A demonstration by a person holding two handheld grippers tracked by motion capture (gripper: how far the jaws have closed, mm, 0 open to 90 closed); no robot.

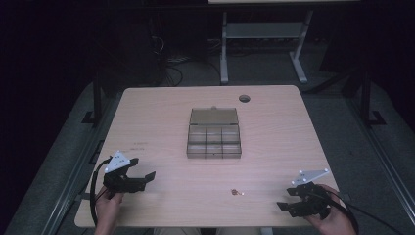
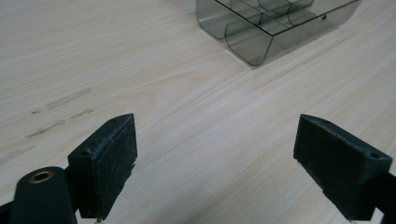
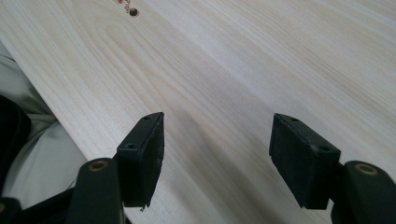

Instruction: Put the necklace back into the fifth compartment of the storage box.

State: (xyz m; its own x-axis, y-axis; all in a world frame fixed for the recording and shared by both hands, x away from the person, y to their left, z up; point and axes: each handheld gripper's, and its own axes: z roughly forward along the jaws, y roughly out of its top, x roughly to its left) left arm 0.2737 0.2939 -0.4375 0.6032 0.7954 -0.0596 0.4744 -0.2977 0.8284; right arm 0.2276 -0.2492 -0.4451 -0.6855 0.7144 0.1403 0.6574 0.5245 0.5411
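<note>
Both grippers idle, nothing held. Left gripper (image 1: 128, 177) fingers (image 2: 105, 163) spread wide, compartment box (image 1: 214, 133) ahead of them, lid open, well apart. Right gripper (image 1: 301, 200) fingers (image 3: 142, 156) spread too, small reddish item (image 1: 237, 192) on the worktop (image 1: 161, 122) beyond them. Likely start step; next probably reach right fingers to that item, pinch, carry to box.

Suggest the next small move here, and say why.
Probably bring the right gripper forward and to the left toward the small item near the table's front edge. Both grippers are open and hold nothing, the compartment box stands open at mid-table, and that item is the only loose thing, nearer the right gripper than the left gripper.
</note>
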